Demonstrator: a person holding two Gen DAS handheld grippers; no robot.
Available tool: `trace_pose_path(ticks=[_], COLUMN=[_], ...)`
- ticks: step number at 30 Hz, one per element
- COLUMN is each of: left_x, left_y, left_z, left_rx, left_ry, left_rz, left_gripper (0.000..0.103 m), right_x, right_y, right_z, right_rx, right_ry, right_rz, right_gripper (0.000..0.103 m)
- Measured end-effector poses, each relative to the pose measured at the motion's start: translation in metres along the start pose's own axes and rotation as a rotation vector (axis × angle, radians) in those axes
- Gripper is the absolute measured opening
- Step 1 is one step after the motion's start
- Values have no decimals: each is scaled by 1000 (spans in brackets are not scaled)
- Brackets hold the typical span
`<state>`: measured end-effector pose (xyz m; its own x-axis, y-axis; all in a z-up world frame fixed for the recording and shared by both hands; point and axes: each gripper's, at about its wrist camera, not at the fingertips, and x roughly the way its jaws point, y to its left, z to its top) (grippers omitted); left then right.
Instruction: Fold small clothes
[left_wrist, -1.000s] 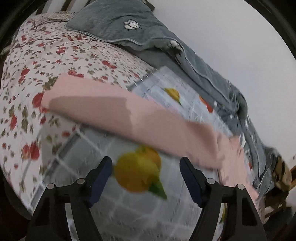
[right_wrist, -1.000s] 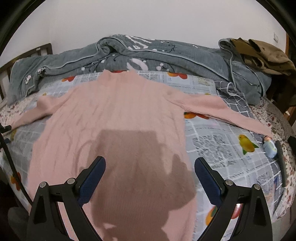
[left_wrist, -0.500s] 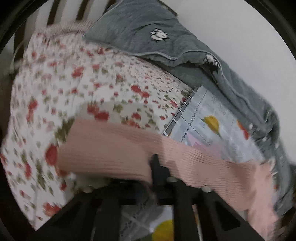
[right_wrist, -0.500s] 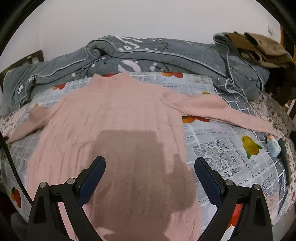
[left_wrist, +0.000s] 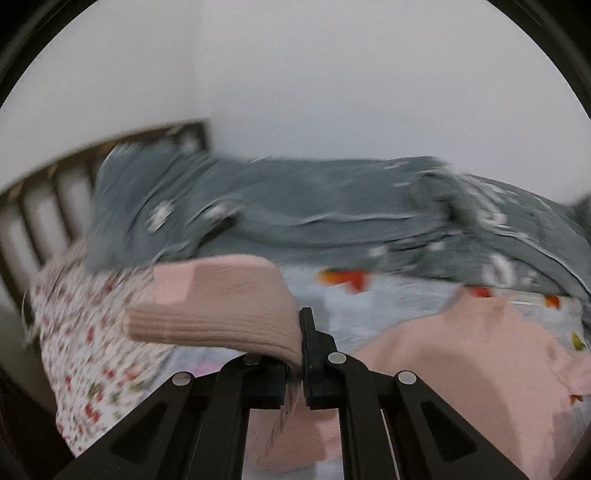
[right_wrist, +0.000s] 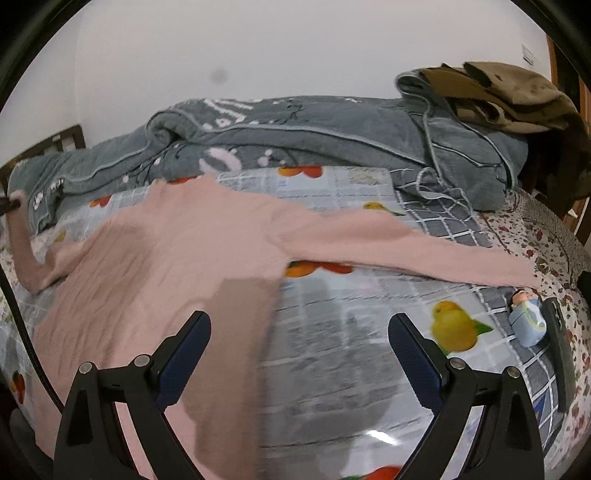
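A pink knit sweater (right_wrist: 173, 266) lies flat on the bed, its front up. Its right sleeve (right_wrist: 406, 247) stretches out to the right. My left gripper (left_wrist: 297, 354) is shut on the cuff end of the left sleeve (left_wrist: 218, 306) and holds it lifted above the bed. The lifted sleeve also shows at the far left of the right wrist view (right_wrist: 22, 243). My right gripper (right_wrist: 299, 354) is open and empty, hovering over the sweater's lower right edge and the sheet.
A grey quilt (right_wrist: 295, 136) is bunched along the wall, with brown clothes (right_wrist: 509, 96) on its right end. A small blue figure (right_wrist: 526, 321) and a dark phone (right_wrist: 559, 343) lie near the right sleeve's cuff. A wooden headboard (left_wrist: 44, 199) stands at left.
My left gripper has shut on the left sleeve and lifted it, swinging toward the sweater body. My right gripper has shifted right, staying open.
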<state>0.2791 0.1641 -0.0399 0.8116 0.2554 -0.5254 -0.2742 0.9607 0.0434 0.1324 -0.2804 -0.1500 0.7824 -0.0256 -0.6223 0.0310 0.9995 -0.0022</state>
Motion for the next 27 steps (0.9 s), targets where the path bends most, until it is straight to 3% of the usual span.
trace_pose_path(ticks=[4,7,11,14,19,22,24,26,27], left_x=[-17,-20,-9,4,15,17,12,-4,-8], left_y=[-102,-175,-270,-320,-350,-344,-332,-314,-304], left_z=[10,0,-34,-66,-104,-107,-104,-100,-98], left_rx=[100,183,292,338,360,292,253,224,220], left_ry=[1,17,84,172,257,327,361,316,293], left_rz=[-140,-214,-318,-377,-405,-485,-495,-493,-487], left_gripper=[7,7,7,7,12,24,59,75,75], right_x=[-3,-5,-4,-4,-7,-7,-9,-14,-17], right_y=[-33,-47,-63,-71,-74,-72,-67,-61,-57], right_z=[5,2,-6,-17,-29,-34,-35,-36,-36], right_rx=[41,47,59,63,41,38,37,35,31], right_ry=[-21,-34,-27,-6,19,34,34,32,29], right_rz=[14,-1,-22,-21,-50,-33,-22,-2,8], right_gripper=[96,96,95,95,95,95,95,95,95])
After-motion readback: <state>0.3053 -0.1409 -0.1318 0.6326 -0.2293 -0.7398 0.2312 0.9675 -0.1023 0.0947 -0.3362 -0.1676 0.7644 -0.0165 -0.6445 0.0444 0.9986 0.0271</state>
